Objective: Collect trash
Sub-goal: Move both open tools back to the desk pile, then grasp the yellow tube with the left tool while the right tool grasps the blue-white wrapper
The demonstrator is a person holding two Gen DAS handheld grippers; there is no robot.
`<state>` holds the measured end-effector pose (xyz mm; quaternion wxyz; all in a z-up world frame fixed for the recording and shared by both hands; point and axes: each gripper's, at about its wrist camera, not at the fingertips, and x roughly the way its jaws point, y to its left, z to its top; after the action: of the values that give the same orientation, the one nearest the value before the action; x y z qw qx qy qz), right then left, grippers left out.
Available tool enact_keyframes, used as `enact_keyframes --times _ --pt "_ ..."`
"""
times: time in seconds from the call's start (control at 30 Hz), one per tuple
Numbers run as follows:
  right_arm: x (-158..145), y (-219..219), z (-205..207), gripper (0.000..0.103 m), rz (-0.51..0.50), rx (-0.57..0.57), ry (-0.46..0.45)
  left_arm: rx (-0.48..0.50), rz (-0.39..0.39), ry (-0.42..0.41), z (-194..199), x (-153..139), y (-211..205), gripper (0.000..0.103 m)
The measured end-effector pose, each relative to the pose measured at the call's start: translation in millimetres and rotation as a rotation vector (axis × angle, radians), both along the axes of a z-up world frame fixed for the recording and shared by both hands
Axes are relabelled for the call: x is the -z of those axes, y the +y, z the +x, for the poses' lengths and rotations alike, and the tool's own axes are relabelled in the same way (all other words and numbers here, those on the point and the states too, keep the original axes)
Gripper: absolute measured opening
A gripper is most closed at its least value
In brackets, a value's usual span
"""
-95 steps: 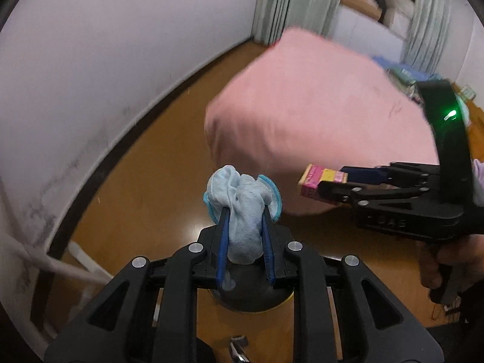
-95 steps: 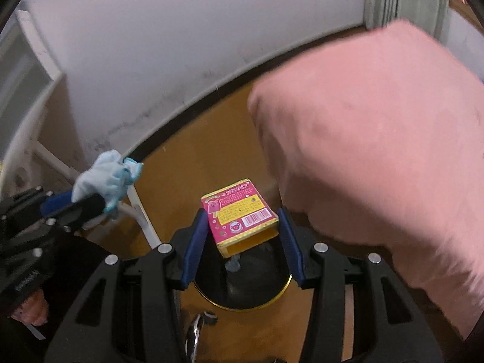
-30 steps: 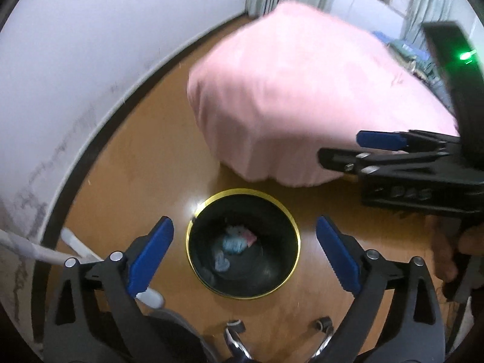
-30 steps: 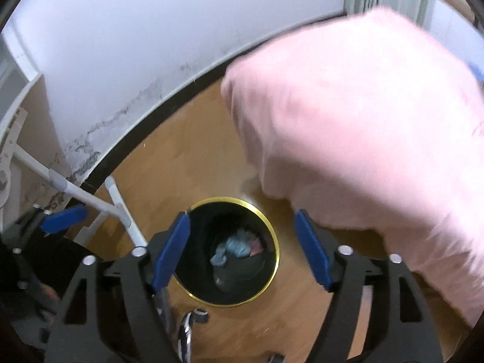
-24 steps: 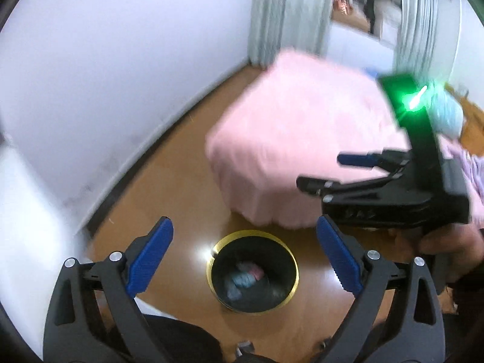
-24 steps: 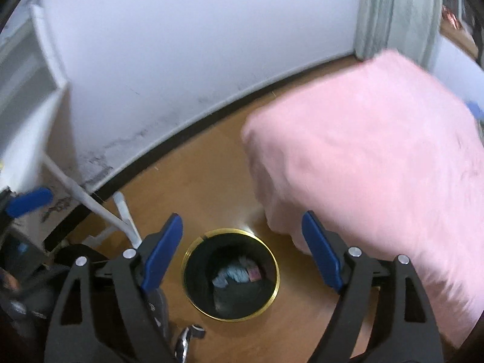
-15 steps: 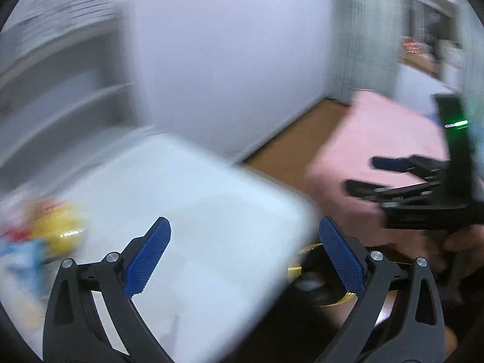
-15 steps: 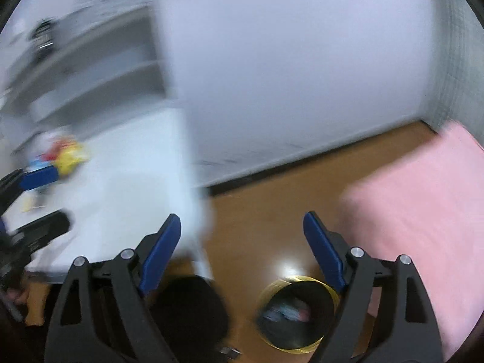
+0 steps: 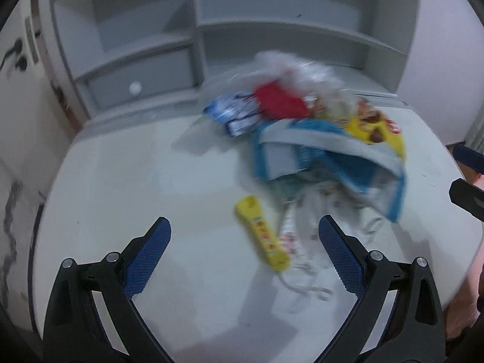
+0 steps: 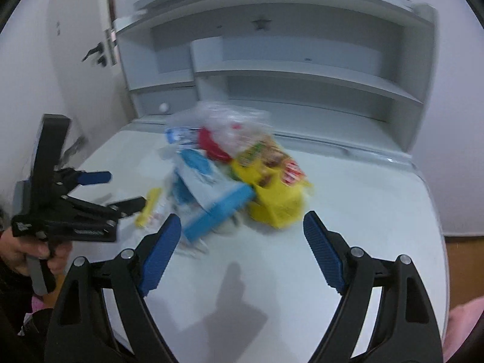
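A blurred pile of trash lies on the white desk (image 9: 127, 181): a blue and white package (image 9: 320, 157), a yellow snack bag (image 9: 378, 127), a red piece (image 9: 278, 103), a blue and white wrapper (image 9: 233, 115), clear plastic and a small yellow stick wrapper (image 9: 263, 236). My left gripper (image 9: 242, 251) is open and empty, above the desk just short of the yellow wrapper. My right gripper (image 10: 239, 248) is open and empty, above the desk in front of the blue package (image 10: 208, 193) and yellow bag (image 10: 272, 190). The left gripper (image 10: 121, 187) shows open in the right wrist view.
A grey shelf unit (image 9: 211, 39) with a small drawer stands at the back of the desk. A white wall and a door with a handle (image 10: 96, 51) are on the left. Brown floor (image 10: 466, 266) shows past the desk's right edge.
Both grippers dropped their trash into the black bin, opened, then swung up and left from the bin to the desk with the trash pile.
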<state>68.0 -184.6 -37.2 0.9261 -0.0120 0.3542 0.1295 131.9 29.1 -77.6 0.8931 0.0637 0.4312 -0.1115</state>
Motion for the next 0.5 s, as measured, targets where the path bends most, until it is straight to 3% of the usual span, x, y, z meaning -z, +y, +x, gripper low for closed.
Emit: enact_keyframes --times 0.1,0.13,0.3,0.33,0.4,0.5 --pt "1.9 24.7 27.9 0.080 -0.021 -0.036 0.015 -0.008 -0.009 0.033 10.8 17.2 2.2 0.094" --pt "2.8 28.4 29.0 0.080 -0.027 -0.045 0.020 -0.009 -0.006 0.047 14.1 21.9 1.1 0.089" --pt "2.5 42.1 42.0 0.080 -0.053 -0.085 0.031 -0.003 -0.025 0.082 30.4 35.7 13.0 0.061" --pt "2.0 46.2 45.3 0.080 -0.059 -0.094 0.031 0.001 -0.017 0.072 31.1 35.5 13.3 0.050" --pt "1.7 54.6 53.0 0.080 -0.072 -0.108 0.034 0.023 -0.017 0.071 29.8 35.9 11.2 0.015" --pt "4.2 65.5 67.0 0.080 -0.094 -0.135 0.054 0.028 -0.051 0.078 23.6 30.0 16.9 0.012"
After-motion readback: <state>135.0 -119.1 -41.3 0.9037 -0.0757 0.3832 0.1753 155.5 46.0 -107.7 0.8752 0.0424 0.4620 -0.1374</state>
